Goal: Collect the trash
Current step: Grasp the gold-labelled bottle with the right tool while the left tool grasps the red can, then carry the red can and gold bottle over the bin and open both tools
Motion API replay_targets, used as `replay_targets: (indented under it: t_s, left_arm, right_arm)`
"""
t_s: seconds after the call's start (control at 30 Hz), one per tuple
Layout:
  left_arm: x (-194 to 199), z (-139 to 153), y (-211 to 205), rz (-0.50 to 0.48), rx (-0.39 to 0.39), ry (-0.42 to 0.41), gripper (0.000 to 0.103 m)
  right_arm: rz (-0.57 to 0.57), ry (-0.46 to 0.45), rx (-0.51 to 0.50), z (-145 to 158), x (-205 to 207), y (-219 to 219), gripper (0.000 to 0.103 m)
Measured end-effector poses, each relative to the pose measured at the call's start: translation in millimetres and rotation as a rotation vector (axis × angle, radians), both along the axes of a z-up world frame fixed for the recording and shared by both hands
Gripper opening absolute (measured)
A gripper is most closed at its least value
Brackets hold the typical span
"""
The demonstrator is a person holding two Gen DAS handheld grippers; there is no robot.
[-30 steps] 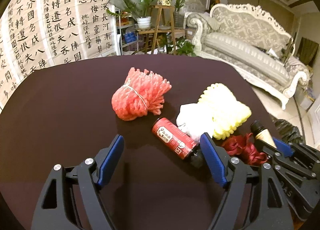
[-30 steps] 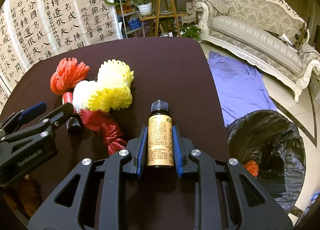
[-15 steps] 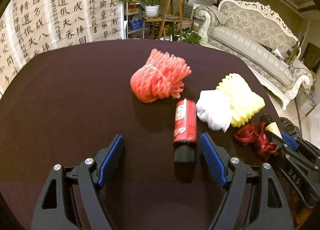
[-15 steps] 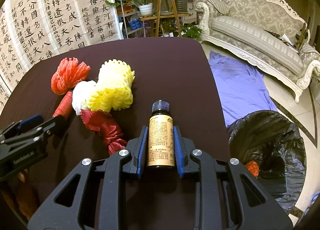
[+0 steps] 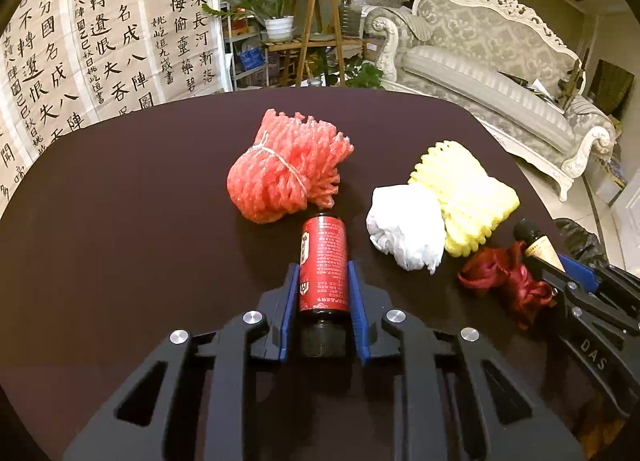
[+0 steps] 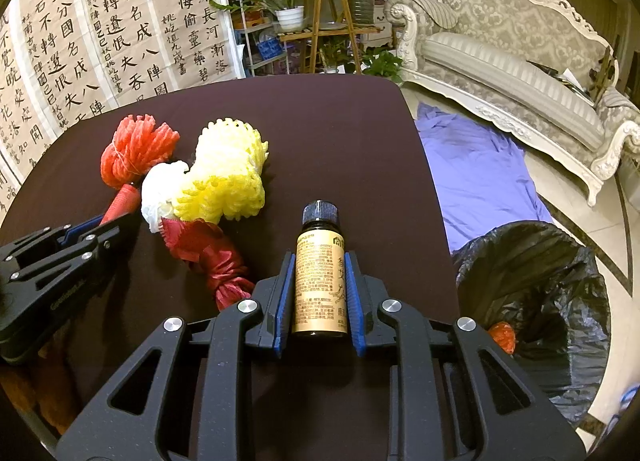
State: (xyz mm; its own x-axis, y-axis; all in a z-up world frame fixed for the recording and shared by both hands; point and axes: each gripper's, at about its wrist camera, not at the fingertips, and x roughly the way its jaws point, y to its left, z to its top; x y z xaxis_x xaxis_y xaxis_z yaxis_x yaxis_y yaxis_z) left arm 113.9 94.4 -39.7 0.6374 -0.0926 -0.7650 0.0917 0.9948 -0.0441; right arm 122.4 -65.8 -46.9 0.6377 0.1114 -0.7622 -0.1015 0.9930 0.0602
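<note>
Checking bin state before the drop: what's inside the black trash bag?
One orange-red item shows low inside the black trash bag. The right gripper's frame and the bag's own folds cover the rest of the interior.

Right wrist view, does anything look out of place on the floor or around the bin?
Yes. A purple cloth lies crumpled on the floor between the table and the sofa, an odd spot for fabric. The black-lined trash bin beside it looks normal, with one orange item inside.

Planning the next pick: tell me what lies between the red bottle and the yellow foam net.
A crumpled white wad, seen in the left wrist view, touching the yellow foam net, apart from the red bottle.
</note>
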Motion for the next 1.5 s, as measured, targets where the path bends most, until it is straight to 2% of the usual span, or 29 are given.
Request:
replay_targets:
  t_s: [0.27, 0.47, 0.83, 1.07, 1.5]
  left_arm:
    - [-21, 1, 4, 0.013, 0.007, -0.01, 0.025]
    - [-47, 2, 8, 0.018, -0.001, -0.031, 0.025]
    - [-87, 22, -8, -0.009, -0.013, -0.137, 0.025]
    - [-100, 37, -48, -0.079, -0.035, -0.209, 0.025]
    - [-86, 37, -162, -0.272, -0.018, -0.227, 0.025]
  right_arm:
    - [0.005, -0.001, -0.007, 0, -9, -2, 0.023]
    - [0.0, -0.014, -0.009, -1, -40, -5, 0.023]
    - [-0.046, -0.14, -0.002, 23, -105, -27, 0.023]
    - [-0.142, -0.234, -0.047, 36, -132, -67, 0.023]
    - [-0.313, -0.246, -0.07, 27, -128, -155, 0.023]
